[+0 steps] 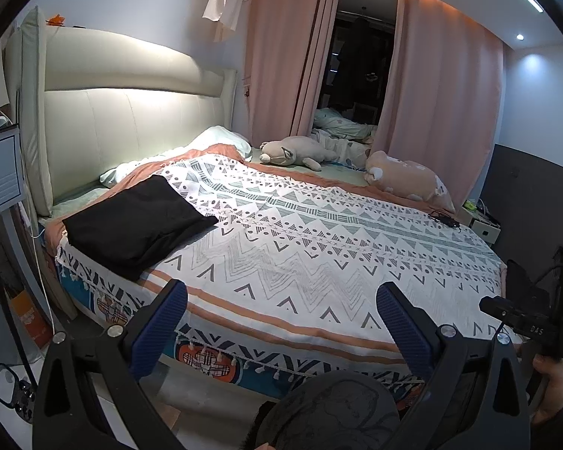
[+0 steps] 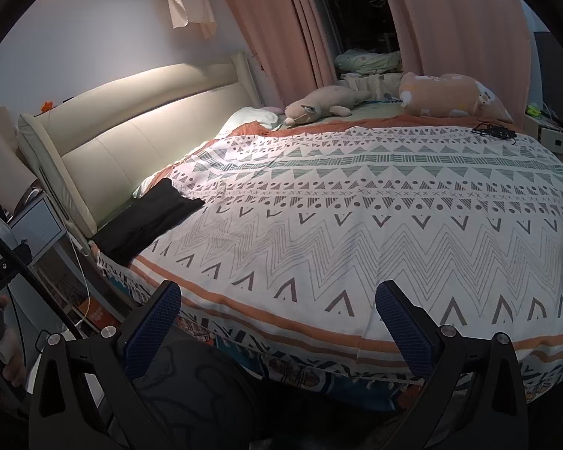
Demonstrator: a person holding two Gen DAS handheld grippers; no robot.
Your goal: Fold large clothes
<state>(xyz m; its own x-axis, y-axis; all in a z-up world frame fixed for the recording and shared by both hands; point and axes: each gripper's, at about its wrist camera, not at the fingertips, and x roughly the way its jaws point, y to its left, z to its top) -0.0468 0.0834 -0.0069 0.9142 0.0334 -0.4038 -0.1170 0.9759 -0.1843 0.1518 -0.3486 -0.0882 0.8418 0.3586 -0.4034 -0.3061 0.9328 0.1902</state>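
A black garment lies folded flat on the left part of the bed, near the headboard; it also shows in the right wrist view. The bed is covered by a white patterned spread. My left gripper is open and empty, held off the near edge of the bed. My right gripper is open and empty, also at the near edge. The right gripper's body shows at the right edge of the left wrist view. Both grippers are well clear of the garment.
A grey plush toy and a tan plush toy lie at the far side. A black cable bundle lies on the spread's far right. A padded headboard stands on the left. Pink curtains hang behind. A bedside table stands at the far right.
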